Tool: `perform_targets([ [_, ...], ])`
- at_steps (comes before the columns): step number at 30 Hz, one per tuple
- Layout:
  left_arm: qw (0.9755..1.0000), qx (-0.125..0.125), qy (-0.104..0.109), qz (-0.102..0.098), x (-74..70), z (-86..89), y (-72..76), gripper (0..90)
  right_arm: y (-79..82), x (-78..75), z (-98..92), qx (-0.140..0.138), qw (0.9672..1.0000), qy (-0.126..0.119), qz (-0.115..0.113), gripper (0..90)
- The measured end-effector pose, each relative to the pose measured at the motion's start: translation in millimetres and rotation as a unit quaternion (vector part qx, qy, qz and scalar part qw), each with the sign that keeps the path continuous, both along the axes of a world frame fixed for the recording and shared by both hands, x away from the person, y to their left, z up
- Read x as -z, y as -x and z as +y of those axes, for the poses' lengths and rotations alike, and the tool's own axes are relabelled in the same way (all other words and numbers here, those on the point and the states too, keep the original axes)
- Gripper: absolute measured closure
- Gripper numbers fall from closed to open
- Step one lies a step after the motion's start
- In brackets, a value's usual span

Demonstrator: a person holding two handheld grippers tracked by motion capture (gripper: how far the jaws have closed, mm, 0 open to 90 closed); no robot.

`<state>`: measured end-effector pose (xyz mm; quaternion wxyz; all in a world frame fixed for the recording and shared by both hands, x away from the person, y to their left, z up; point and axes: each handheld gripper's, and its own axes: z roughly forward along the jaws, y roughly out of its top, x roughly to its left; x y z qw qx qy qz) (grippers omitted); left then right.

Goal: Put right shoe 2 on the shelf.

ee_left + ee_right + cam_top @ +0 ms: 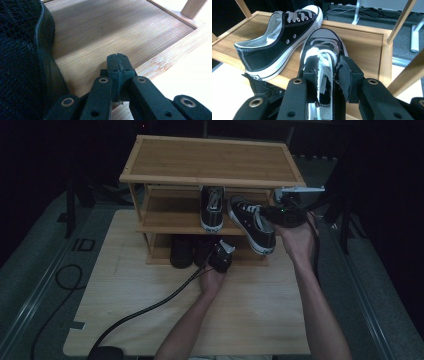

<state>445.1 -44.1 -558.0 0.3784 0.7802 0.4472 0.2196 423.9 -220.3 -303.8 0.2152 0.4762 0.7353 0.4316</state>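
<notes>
A black low-top sneaker with white laces (pixel 252 222) hangs tilted at the front edge of the rack's middle shelf (pixel 170 222), toe pointing into the rack. My right gripper (pixel 281 215) is shut on it. In the right gripper view the jaws pinch one side of the collar by the laces (pixel 325 68), with the toe cap (pixel 324 37) over the shelf. Its matching sneaker (pixel 212 209) (pixel 279 42) stands flat on that shelf, just to the left. My left gripper (pixel 220 256) (pixel 117 62) is shut and holds nothing, low at the bottom shelf (pixel 112 30) beside a dark knit shoe (pixel 20 65).
The bamboo rack (pixel 210 160) has a bare top board and stands on a light wooden table (pixel 150 310). Dark shoes (pixel 181 251) sit on the bottom shelf. A black cable (pixel 145 310) trails from the left gripper across the table. The rack's posts (pixel 402 22) flank the middle shelf.
</notes>
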Motion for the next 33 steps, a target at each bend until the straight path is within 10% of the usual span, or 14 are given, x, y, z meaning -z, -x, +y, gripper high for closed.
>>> perform_targets([
  [10,1.0000,0.000,0.000,0.000,0.0,-0.2,0.1,90.0,23.2,-9.5,-12.9,0.008,0.9997,0.021,-0.012,89.8],
  [33,1.0000,0.000,0.000,0.000,0.0,-0.1,0.0,90.0,37.7,17.0,-34.9,0.014,0.9966,0.075,0.030,90.0],
])
